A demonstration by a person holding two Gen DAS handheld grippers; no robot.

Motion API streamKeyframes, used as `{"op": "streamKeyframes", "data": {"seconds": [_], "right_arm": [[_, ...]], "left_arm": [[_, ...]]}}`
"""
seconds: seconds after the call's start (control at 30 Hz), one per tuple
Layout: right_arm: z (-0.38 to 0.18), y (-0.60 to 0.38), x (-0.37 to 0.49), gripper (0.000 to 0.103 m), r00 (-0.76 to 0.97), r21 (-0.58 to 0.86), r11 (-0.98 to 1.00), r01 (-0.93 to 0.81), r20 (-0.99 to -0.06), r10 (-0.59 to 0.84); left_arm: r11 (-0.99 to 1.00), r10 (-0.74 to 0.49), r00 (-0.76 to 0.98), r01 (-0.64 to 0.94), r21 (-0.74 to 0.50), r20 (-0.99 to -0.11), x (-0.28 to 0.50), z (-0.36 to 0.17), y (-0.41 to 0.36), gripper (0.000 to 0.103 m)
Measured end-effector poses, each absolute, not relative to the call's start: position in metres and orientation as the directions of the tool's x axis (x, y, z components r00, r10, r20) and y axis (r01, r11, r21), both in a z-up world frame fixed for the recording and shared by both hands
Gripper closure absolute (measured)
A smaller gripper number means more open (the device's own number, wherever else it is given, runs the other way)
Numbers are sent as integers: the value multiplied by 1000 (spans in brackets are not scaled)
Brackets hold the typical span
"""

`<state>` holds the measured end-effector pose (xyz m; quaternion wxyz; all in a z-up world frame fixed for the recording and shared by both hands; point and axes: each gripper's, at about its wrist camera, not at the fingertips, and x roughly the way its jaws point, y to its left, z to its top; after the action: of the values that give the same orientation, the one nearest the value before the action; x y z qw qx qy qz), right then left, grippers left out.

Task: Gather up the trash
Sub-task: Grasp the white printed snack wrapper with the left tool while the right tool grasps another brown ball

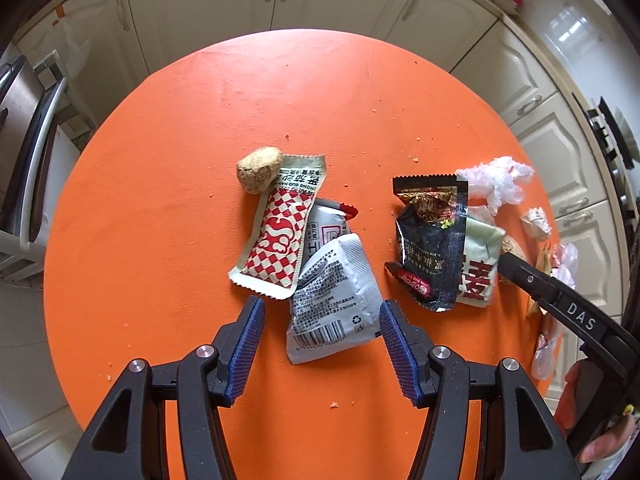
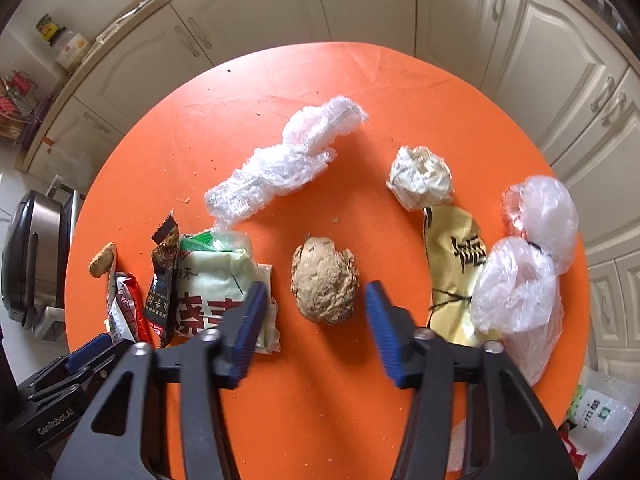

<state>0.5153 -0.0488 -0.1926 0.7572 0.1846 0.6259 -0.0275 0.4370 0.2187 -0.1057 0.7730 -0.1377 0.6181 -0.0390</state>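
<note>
Two grippers over round orange table [image 1: 160, 200], both pointed steeply down at scattered trash. Your left gripper [image 1: 320, 344] released, jaws straddling grey foil sachet [image 1: 332, 304], pads not touching; sachet lies partly on red-white checkered wrapper [image 1: 280, 236], so grip likely lifts only top piece. Your right gripper [image 2: 316, 328] also unclenched, nothing pinched, jaws each side of brown crumbly lump [image 2: 324, 280]. Crumpled clear plastic film [image 2: 280, 160] and gold foil packet [image 2: 456, 264] wait nearby. Lump probably crumbles: squeeze softly.
</note>
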Motion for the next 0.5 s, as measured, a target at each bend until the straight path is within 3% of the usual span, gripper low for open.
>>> {"op": "streamKeyframes", "data": {"seconds": [0.23, 0.37, 0.47, 0.5], "right_arm": [[-195, -44, 518, 70, 217, 211, 953, 215, -962, 164], [-192, -43, 509, 70, 219, 284, 936, 207, -946, 239], [-188, -46, 500, 70, 238, 293, 933, 210, -941, 241], [-187, -48, 498, 70, 242, 301, 930, 211, -938, 249]], "left_arm": [[943, -246, 237, -165, -288, -940, 445, -118, 217, 40], [952, -239, 227, -138, -274, -944, 448, -120, 205, 23], [960, -207, 260, -129, -247, -943, 446, -119, 199, 30], [965, -188, 278, -127, -231, -942, 446, -119, 196, 50]]}}
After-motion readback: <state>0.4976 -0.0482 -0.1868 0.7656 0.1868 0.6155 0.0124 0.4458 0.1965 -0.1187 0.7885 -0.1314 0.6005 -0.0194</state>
